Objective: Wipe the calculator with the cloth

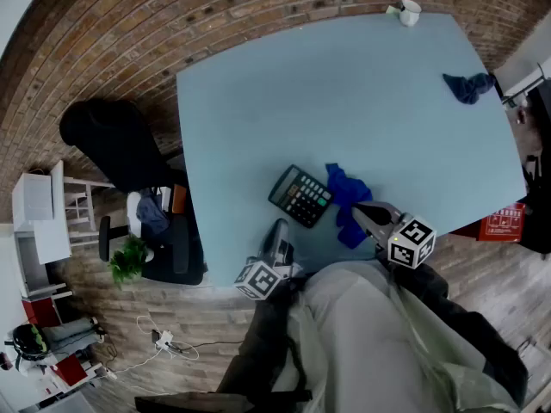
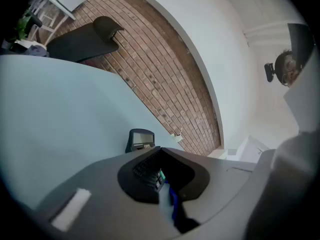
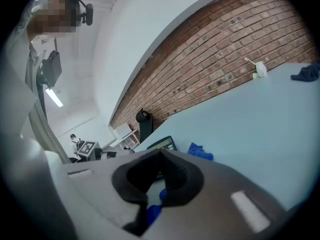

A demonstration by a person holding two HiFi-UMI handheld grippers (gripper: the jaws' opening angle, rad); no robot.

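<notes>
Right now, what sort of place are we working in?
Probably an office or workroom: a large pale blue table with a desk calculator on it, a black office chair beside it, and a brick wall behind.

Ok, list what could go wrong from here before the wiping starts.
1. The right gripper is at the blue cloth with its jaws together. Unless it opens first, it will likely shove the cloth rather than grab it.
2. The calculator lies loose near the near edge of the table, and the left gripper, also shut, isn't steadying it. A wipe could slide it along or off the table.
</notes>
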